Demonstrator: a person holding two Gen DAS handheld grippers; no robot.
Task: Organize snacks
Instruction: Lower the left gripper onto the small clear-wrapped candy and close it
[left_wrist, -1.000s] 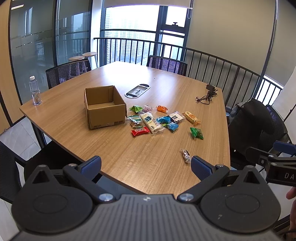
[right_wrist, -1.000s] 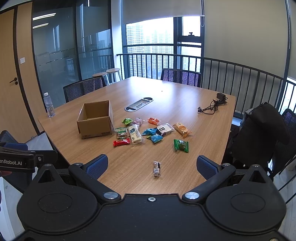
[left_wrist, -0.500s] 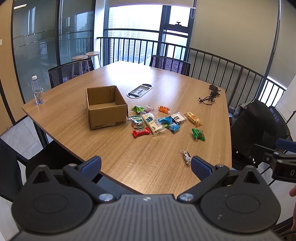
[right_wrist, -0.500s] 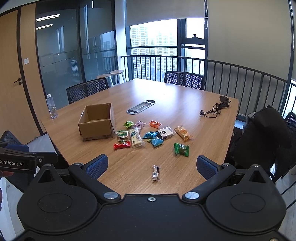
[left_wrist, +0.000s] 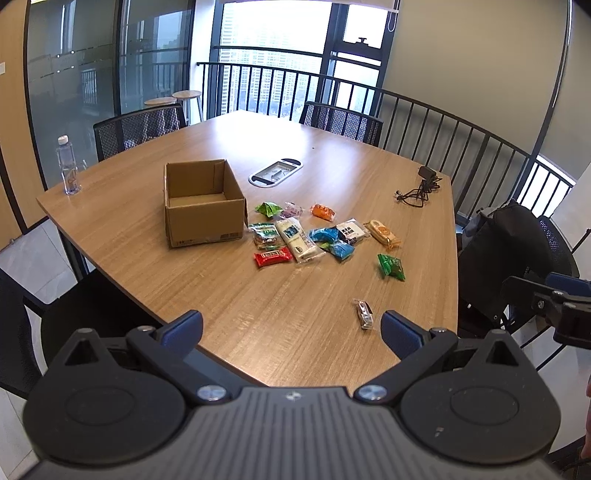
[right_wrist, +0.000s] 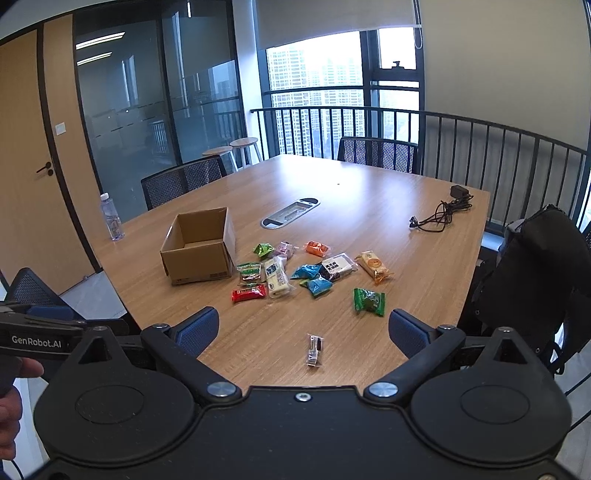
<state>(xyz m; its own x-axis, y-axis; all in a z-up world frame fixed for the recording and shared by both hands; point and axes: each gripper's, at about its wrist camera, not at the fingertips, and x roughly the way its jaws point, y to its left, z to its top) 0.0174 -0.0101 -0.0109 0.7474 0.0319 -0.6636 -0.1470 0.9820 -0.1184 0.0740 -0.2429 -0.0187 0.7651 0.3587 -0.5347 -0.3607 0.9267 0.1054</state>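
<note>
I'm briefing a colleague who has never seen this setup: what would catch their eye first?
Probably the bright scatter of snack packets mid-table, just right of an open cardboard box that looks empty. One small dark packet lies apart near the table's near edge, and both pairs of blue-tipped tongs, left and right, stand open and hold nothing.

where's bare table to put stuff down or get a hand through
Bare wood lies across the far end of the table, beyond the cable hatch, and between the water bottle and the cardboard box. The near strip holds only one small wrapped snack. It is crowded just right of the box, where the snack pile clusters.
</note>
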